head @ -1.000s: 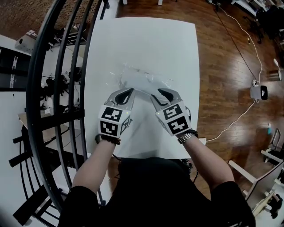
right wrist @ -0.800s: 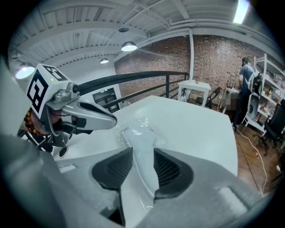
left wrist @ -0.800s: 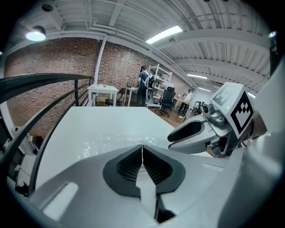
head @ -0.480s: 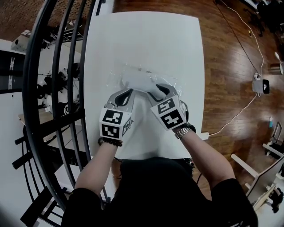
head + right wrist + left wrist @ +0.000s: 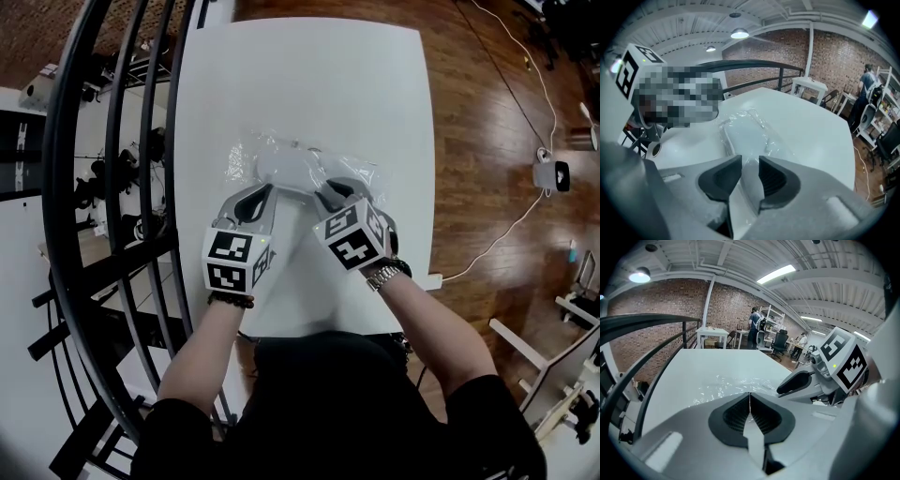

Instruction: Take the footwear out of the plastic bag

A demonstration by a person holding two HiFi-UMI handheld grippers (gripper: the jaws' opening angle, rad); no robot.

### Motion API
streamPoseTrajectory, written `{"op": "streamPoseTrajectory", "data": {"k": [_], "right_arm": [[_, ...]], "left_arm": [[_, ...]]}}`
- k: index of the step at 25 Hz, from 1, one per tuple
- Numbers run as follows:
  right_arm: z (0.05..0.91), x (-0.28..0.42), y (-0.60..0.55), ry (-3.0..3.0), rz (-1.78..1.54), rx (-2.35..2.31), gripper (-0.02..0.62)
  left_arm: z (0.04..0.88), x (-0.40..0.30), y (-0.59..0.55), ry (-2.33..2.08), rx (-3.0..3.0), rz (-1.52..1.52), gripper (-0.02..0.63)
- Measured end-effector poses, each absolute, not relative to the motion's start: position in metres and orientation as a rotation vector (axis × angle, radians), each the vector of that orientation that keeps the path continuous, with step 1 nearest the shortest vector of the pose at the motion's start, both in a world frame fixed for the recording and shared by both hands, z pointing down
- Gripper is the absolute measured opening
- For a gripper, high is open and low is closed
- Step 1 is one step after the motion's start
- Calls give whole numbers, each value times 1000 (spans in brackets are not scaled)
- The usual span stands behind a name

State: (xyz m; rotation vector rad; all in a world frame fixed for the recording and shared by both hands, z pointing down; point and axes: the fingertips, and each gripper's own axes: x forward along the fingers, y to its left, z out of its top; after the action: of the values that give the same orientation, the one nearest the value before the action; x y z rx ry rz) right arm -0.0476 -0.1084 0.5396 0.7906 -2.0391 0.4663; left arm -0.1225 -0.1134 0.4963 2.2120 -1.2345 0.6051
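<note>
Footwear (image 5: 281, 169) enclosed in clear plastic bag (image 5: 246, 155) on table (image 5: 309, 75) at frame centre, bag's near edge pinched by left hand-held gripper (image 5: 258, 195), right hand-held gripper (image 5: 336, 190) parted, just narrowed, bag's end lying between its jaws

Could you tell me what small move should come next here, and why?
Probably finish closing the right gripper: its jaws, just closing, stand apart around the footwear's near end, and the shut left gripper sits at the plastic bag's edge.

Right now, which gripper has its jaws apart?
The right gripper: its jaws, just closing, stand apart with the plastic bag edge between them, while the left gripper has them pressed together.
</note>
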Motion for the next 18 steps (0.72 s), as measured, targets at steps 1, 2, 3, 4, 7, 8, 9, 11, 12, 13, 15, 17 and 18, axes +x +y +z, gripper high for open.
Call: {"op": "streamPoseTrajectory", "data": {"k": [1,2,3,4,7,8,9,11,12,13,15,17,18], "right_arm": [[538,-47,-107,-2040,459,790,95],[537,-46,-107,-2043,451,790,82],[536,-45,-106,-2045,441,790,69],[535,-45,-105,-2048,430,789,63],[532,-43,-101,-2056,400,777,57],[532,-42,-99,-2057,391,770,55],[532,-41,-97,-2058,384,763,55],[534,-36,-92,-2055,380,750,49],[535,-33,-90,-2053,379,745,48],[537,-31,-89,-2051,380,741,48],[539,-27,-87,-2046,383,736,48],[541,-22,-86,-2039,388,736,48],[542,-20,-86,-2035,390,739,48]], "left_arm": [[496,-125,-114,-1243,2209,606,20],[497,-128,-115,-1252,2205,608,20],[497,-131,-115,-1262,2202,611,20],[497,-135,-116,-1272,2200,614,20],[496,-150,-118,-1316,2189,620,20],[495,-156,-119,-1337,2184,619,20],[494,-162,-120,-1357,2178,620,20],[494,-170,-123,-1381,2165,627,20],[495,-173,-125,-1383,2159,633,20],[497,-176,-126,-1380,2152,641,20],[502,-179,-128,-1356,2138,658,20],[510,-179,-126,-1317,2119,682,20],[515,-178,-124,-1298,2106,695,21]]}}
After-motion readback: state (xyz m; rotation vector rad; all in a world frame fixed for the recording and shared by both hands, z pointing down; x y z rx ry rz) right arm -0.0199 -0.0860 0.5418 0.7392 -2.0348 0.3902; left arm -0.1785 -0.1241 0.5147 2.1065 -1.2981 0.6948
